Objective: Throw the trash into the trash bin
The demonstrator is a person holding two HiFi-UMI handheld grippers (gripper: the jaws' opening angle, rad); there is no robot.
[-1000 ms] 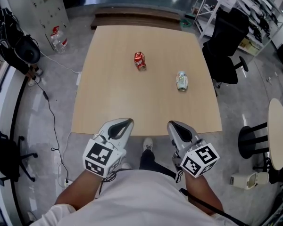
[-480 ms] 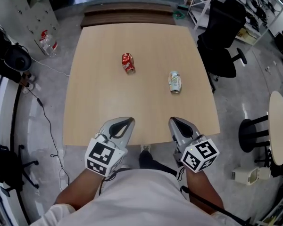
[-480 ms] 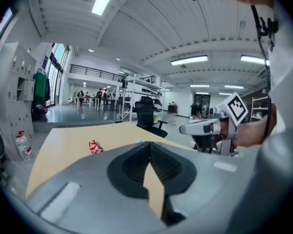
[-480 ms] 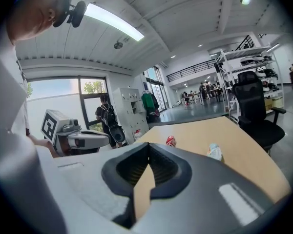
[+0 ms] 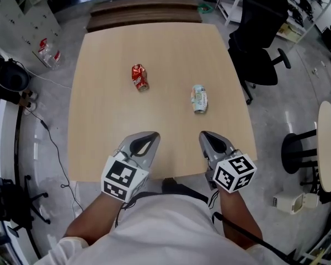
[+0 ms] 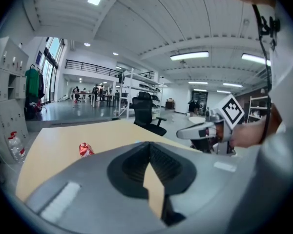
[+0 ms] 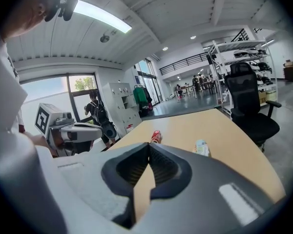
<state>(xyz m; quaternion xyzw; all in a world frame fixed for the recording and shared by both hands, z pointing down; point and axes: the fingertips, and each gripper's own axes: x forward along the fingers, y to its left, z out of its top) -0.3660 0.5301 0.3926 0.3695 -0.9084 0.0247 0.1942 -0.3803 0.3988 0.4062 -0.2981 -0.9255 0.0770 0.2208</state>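
A wooden tabletop (image 5: 105,120) fills the middle, with a black office chair (image 5: 262,32) beside its far right corner. Over the near edge hover the left gripper (image 5: 153,136) and the right gripper (image 5: 204,135), each with jaws pressed together and empty. A pale crushed can (image 5: 198,99) lies right of centre. A red crushed can (image 5: 139,77) lies left of centre, nearer the far edge.

No legible text or brand, print on crushed red can (image 5: 139,77) too small to read; likewise on pale crushed can (image 5: 198,99)
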